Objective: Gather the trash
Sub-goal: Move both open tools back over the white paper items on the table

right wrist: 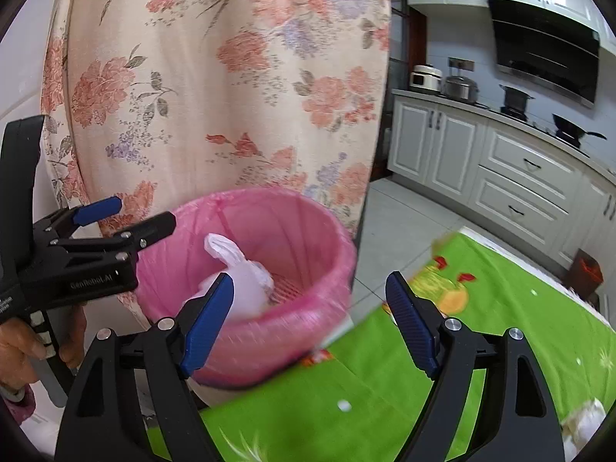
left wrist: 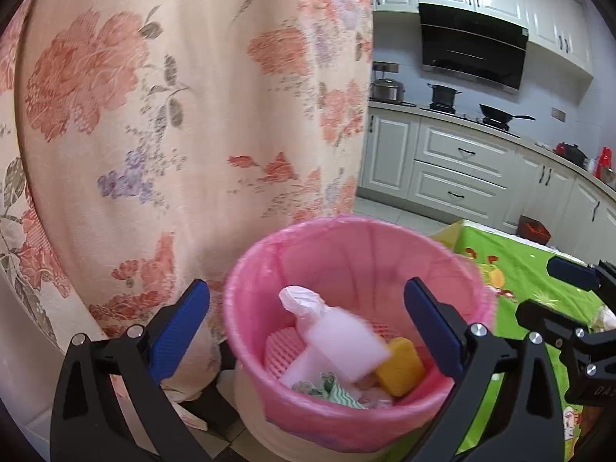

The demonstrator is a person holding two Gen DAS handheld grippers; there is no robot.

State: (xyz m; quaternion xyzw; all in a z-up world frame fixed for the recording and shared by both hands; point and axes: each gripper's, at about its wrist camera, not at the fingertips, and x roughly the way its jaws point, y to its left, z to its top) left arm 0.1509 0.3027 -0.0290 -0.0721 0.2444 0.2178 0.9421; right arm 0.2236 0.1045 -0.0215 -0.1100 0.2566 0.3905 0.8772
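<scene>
A bin lined with a pink bag [left wrist: 346,261] stands beside the table; it also shows in the right wrist view [right wrist: 308,231]. Inside lie a blurred white plastic bag [left wrist: 331,331], a yellow sponge [left wrist: 400,365], a pink mesh piece [left wrist: 281,346] and green-striped scraps [left wrist: 338,389]. My left gripper [left wrist: 308,331] is open and empty above the bin's near rim; it shows from the side in the right wrist view [right wrist: 127,215]. My right gripper [right wrist: 308,319] is open and empty over the bin's right edge and the table; the white bag [right wrist: 246,273] shows in the bin beyond it.
A floral curtain [left wrist: 192,115] hangs right behind the bin. A green patterned tablecloth [right wrist: 500,327] covers the table at right, with white crumpled stuff [right wrist: 585,423] near its front right. Kitchen cabinets [left wrist: 454,161] and a stove with pans stand at the back.
</scene>
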